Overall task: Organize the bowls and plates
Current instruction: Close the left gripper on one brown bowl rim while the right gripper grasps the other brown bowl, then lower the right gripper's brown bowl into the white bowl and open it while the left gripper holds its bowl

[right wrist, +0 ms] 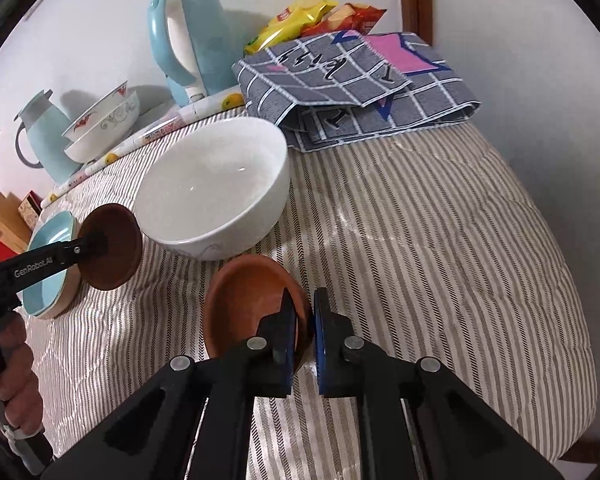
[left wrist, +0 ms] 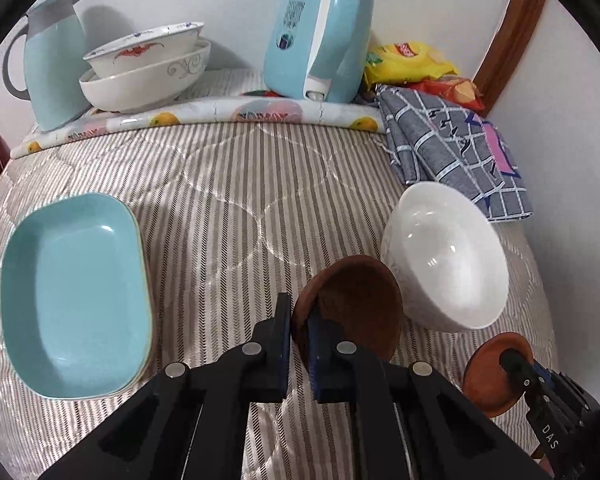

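Step in hand: both small dishes gripped, carried above striped bed. Left gripper [left wrist: 299, 322] jaws clamp dark brown saucer [left wrist: 352, 300] rim; right gripper [right wrist: 304, 320] jaws clamp terracotta saucer [right wrist: 252, 300] rim. Next: nest one saucer in other, probably near white bowl [right wrist: 216, 188]; clearance under saucers unclear.

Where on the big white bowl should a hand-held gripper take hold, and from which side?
Grip the white bowl by its thin rim, coming down from above with one finger inside and one outside. It stands upright, open and empty; its round, wide body is too broad to span.
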`<act>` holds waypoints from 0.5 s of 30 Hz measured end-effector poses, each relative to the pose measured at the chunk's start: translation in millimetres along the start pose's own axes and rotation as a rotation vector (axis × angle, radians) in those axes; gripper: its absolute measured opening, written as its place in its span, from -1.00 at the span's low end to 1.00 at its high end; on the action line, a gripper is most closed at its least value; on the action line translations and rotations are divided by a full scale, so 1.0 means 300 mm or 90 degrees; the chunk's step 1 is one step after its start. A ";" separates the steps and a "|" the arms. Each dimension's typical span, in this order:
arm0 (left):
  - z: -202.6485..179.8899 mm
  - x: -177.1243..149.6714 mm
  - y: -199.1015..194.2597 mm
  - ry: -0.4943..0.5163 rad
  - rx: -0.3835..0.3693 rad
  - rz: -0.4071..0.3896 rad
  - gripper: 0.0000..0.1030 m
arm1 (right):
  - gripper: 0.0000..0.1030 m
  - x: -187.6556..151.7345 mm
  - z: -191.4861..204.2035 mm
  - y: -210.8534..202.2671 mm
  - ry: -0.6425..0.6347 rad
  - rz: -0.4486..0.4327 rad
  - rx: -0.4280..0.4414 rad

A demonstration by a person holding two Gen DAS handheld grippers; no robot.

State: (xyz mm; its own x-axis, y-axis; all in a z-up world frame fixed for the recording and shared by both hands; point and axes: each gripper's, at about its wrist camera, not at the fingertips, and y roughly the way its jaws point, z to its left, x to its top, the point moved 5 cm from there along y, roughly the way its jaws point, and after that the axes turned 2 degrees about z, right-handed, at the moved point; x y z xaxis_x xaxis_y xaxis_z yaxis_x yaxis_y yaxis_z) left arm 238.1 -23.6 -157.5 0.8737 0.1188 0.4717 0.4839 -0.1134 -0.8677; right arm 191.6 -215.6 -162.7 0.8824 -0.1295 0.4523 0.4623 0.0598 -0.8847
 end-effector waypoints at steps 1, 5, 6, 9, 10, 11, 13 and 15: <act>0.002 0.002 -0.013 0.001 -0.001 -0.004 -0.85 | -0.84 0.002 -0.001 -0.012 0.003 -0.005 -0.001; 0.006 0.006 -0.058 0.005 -0.004 -0.020 -0.85 | -0.84 0.010 0.004 -0.063 0.005 -0.026 -0.006; 0.007 0.007 -0.071 0.005 -0.003 -0.025 -0.85 | -0.84 0.013 0.007 -0.075 0.005 -0.031 -0.006; 0.009 0.008 -0.095 0.006 -0.006 -0.031 -0.85 | -0.84 0.024 0.017 -0.108 0.004 -0.045 -0.007; 0.009 0.008 -0.103 0.006 -0.006 -0.033 -0.85 | -0.84 0.027 0.021 -0.120 0.004 -0.050 -0.007; 0.009 0.008 -0.109 0.007 -0.007 -0.035 -0.85 | -0.84 0.030 0.025 -0.130 0.004 -0.053 -0.006; 0.008 0.008 -0.121 0.009 -0.008 -0.038 -0.85 | -0.84 0.039 0.035 -0.148 0.001 -0.061 -0.007; 0.007 0.006 -0.131 0.009 -0.010 -0.040 -0.85 | -0.84 0.047 0.043 -0.161 -0.001 -0.065 -0.008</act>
State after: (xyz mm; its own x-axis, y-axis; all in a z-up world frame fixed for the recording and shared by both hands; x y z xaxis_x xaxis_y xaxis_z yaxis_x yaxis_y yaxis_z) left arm 220.6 -16.8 -122.8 0.8421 0.1124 0.5275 0.5385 -0.1217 -0.8338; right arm 182.9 -207.6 -112.2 0.8306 -0.1331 0.5407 0.5491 0.0343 -0.8350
